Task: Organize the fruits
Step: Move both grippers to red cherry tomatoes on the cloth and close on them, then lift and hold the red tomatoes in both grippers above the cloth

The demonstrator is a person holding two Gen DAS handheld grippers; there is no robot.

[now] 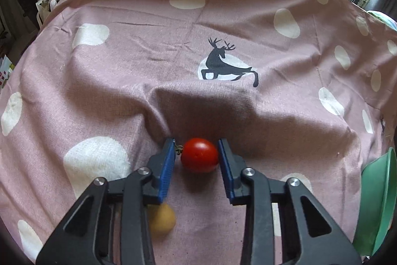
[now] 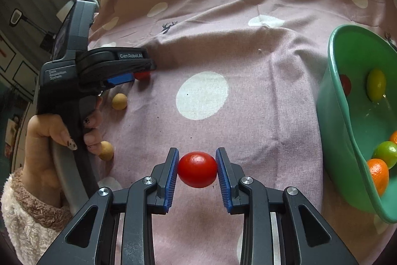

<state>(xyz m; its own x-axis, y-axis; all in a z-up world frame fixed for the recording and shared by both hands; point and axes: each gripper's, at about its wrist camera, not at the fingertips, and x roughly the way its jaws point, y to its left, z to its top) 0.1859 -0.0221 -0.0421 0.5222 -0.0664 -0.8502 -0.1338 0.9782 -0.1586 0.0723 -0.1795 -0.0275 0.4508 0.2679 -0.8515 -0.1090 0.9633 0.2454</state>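
- Right tool (image 2: pixel 197 167): pinches a red cherry tomato (image 2: pixel 197 169) between its blue pads, held above the pink polka-dot cloth (image 2: pixel 248 96) that covers the bench.
- Left tool (image 1: pixel 197 155): its blue pads flank a second red tomato (image 1: pixel 199 158) lying on the cloth; the right pad touches it, while a slim gap with the dry stem shows at the left pad. No firm pinch is visible.
- Green plastic bowl (image 2: pixel 332 116): landmark, at the right of the held tomato, tilted toward it. Inside lie a yellow-green fruit (image 2: pixel 376 85), a green one (image 2: pixel 385 153), an orange one (image 2: pixel 378 174) and a partly hidden red one.
- Far from the bowl, across a large white dot, two tan round fruits (image 2: pixel 119 101) lie on the cloth beside the person's hand (image 2: pixel 47 140), which grips the left tool's handle.
- Cloth between held tomato and bowl carries no fruit.
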